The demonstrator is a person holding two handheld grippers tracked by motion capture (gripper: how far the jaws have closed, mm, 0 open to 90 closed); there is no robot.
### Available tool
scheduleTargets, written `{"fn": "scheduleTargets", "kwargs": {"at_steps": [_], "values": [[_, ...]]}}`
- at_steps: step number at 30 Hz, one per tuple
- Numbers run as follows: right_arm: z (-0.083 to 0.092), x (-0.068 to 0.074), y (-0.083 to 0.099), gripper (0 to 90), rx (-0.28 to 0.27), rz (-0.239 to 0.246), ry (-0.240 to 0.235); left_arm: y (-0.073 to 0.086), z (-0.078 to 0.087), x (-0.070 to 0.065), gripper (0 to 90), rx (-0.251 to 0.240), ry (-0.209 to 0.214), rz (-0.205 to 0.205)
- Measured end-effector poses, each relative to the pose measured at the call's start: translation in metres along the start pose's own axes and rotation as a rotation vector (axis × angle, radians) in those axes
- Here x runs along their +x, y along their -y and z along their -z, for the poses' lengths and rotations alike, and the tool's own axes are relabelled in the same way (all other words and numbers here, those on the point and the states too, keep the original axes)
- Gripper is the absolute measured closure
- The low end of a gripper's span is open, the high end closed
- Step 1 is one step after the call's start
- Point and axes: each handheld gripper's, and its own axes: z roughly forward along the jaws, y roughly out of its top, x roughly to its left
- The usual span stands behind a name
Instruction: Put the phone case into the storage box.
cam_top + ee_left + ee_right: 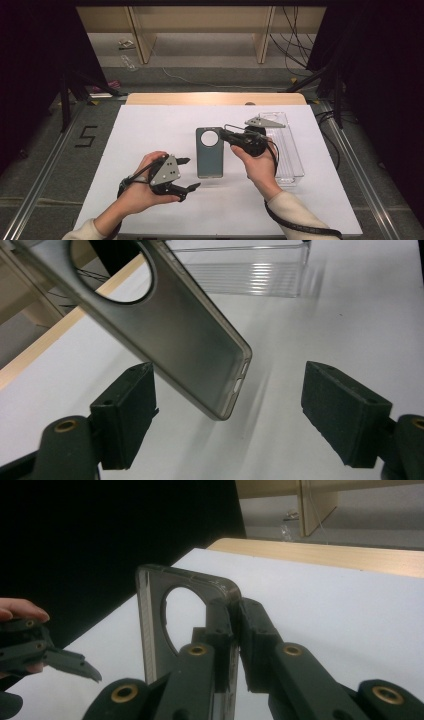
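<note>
Left fingers (230, 415) wide, blocky; right fingers (232, 625) gripping smoky translucent phone case (209, 152).

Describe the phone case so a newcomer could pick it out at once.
Start at the white table top and go to its middle, just left of the clear plastic tray. There the right gripper clamps a grey, translucent phone case by its top edge. Its big round camera hole sets it apart.
</note>
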Motion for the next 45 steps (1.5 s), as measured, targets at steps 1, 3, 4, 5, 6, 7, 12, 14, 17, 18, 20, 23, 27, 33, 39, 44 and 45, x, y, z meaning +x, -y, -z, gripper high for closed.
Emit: {"fn": "scheduleTargets", "kwargs": {"at_steps": [1, 3, 4, 5, 6, 7, 12, 14, 17, 18, 20, 23, 27, 33, 39, 44, 45], "values": [[0.000, 0.000, 0.000, 84.1, -0.001, 0.002, -0.001, 0.001, 0.001, 0.001, 21.2, -0.004, -0.009, 0.008], [0.000, 0.000, 0.000, 84.1, -0.002, 0.007, 0.000, 0.002, 0.003, 0.004, 20.3, -0.007, -0.029, 0.020], [0.000, 0.000, 0.000, 84.1, -0.002, 0.007, 0.000, 0.003, 0.004, 0.005, 20.3, -0.016, -0.034, 0.037], [0.001, 0.000, -0.001, 84.1, -0.002, 0.010, 0.001, 0.003, 0.005, 0.006, 20.1, -0.027, -0.037, 0.061], [0.001, 0.000, -0.001, 84.1, -0.002, 0.010, 0.001, 0.003, 0.006, 0.007, 20.1, -0.036, -0.043, 0.079], [0.001, 0.000, -0.001, 84.1, -0.003, 0.012, 0.003, 0.004, 0.007, 0.009, 20.0, -0.047, -0.050, 0.094], [0.002, -0.001, -0.002, 84.1, -0.009, 0.023, 0.009, 0.008, 0.012, 0.014, 20.0, -0.075, -0.093, 0.156], [0.003, -0.001, -0.003, 84.1, -0.012, 0.033, 0.013, 0.010, 0.015, 0.016, 20.0, -0.082, -0.109, 0.173], [0.004, -0.001, -0.004, 84.0, -0.014, 0.043, 0.015, 0.012, 0.018, 0.019, 19.8, -0.090, -0.132, 0.193], [0.004, -0.001, -0.004, 84.0, -0.015, 0.048, 0.016, 0.013, 0.018, 0.019, 19.8, -0.091, -0.137, 0.199], [0.005, -0.001, -0.005, 83.9, -0.015, 0.065, 0.023, 0.014, 0.019, 0.020, 19.8, -0.094, -0.139, 0.210], [0.005, -0.001, -0.005, 83.9, -0.020, 0.069, 0.023, 0.016, 0.019, 0.020, 19.9, -0.092, -0.142, 0.217], [0.007, -0.002, -0.007, 83.8, -0.029, 0.075, 0.026, 0.016, 0.020, 0.020, 19.9, -0.096, -0.148, 0.232], [0.011, -0.003, -0.010, 83.8, -0.042, 0.078, 0.032, 0.019, 0.024, 0.023, 19.8, -0.130, -0.189, 0.301], [0.012, -0.003, -0.011, 83.8, -0.048, 0.080, 0.035, 0.022, 0.029, 0.023, 19.8, -0.152, -0.229, 0.328], [0.013, -0.004, -0.011, 83.7, -0.052, 0.083, 0.038, 0.026, 0.030, 0.024, 18.5, -0.147, -0.251, 0.325], [0.014, -0.004, -0.012, 83.7, -0.053, 0.081, 0.038, 0.026, 0.031, 0.025, 18.0, -0.145, -0.256, 0.325]]}}
